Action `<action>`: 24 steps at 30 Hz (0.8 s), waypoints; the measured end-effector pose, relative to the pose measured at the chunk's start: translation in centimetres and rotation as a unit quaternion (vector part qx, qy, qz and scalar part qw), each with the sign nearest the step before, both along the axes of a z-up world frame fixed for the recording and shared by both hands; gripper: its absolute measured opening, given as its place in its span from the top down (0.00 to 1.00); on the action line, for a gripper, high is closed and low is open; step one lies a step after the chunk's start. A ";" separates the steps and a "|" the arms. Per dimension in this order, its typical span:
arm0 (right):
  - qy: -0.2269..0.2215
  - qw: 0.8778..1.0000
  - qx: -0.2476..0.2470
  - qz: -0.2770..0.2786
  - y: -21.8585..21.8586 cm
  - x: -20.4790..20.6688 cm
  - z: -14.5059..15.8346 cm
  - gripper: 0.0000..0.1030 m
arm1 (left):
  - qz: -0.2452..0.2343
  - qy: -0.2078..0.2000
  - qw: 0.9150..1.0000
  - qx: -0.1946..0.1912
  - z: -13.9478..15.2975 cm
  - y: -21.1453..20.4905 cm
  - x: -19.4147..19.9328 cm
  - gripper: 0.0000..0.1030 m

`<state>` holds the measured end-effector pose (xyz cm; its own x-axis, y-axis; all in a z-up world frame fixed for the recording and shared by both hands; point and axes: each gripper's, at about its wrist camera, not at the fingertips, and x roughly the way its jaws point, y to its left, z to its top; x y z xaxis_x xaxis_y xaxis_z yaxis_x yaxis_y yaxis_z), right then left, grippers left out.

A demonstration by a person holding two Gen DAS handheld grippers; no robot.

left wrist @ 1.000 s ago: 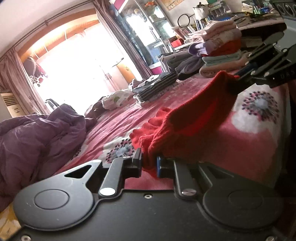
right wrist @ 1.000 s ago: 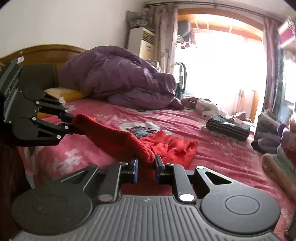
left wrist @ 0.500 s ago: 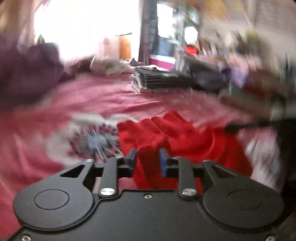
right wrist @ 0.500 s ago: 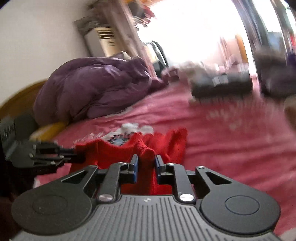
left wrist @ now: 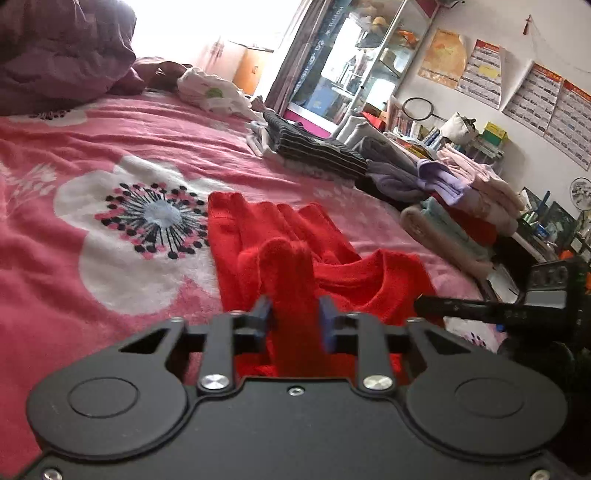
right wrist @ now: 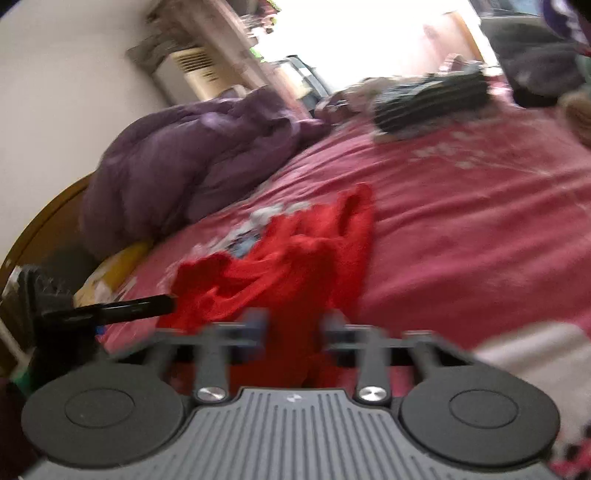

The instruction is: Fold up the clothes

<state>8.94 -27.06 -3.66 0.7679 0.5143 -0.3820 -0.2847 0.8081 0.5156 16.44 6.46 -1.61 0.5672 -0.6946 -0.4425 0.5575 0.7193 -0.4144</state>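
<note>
Two grips hold: from the left wrist, our left gripper [left wrist: 295, 319] pinches the red sweater [left wrist: 295, 240], now lowered onto the bedspread [left wrist: 92, 155] (stretched aloft a second ago). From the right wrist, our right gripper [right wrist: 293, 326] clamps it too; the garment lies spread for folding.

We're looking across a bed under a pink flowered blanket [left wrist: 110, 155], with a purple duvet [right wrist: 177, 158] heaped near the wooden headboard [right wrist: 33, 229]. Daylight floods in white through the window [left wrist: 177, 33] beyond a glass cabinet [left wrist: 354, 62]. On the pale wall we see posters [left wrist: 532, 88], and a standing air conditioner [right wrist: 199, 74] in the corner.
</note>
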 end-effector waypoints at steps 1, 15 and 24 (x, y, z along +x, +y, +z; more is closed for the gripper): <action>-0.012 1.000 -0.004 -0.001 0.3 0.0 0.3 0.88 | 0.002 -0.005 1.000 -0.007 0.4 0.0 0.1 0.88; -0.097 0.994 0.022 -0.034 -1.9 5.5 4.1 0.91 | 0.037 -0.054 0.992 -0.111 3.0 0.7 7.0 0.92; -0.025 0.996 0.070 -0.052 -3.6 9.6 1.5 0.91 | 0.056 0.051 0.993 -0.095 0.6 1.8 11.3 0.72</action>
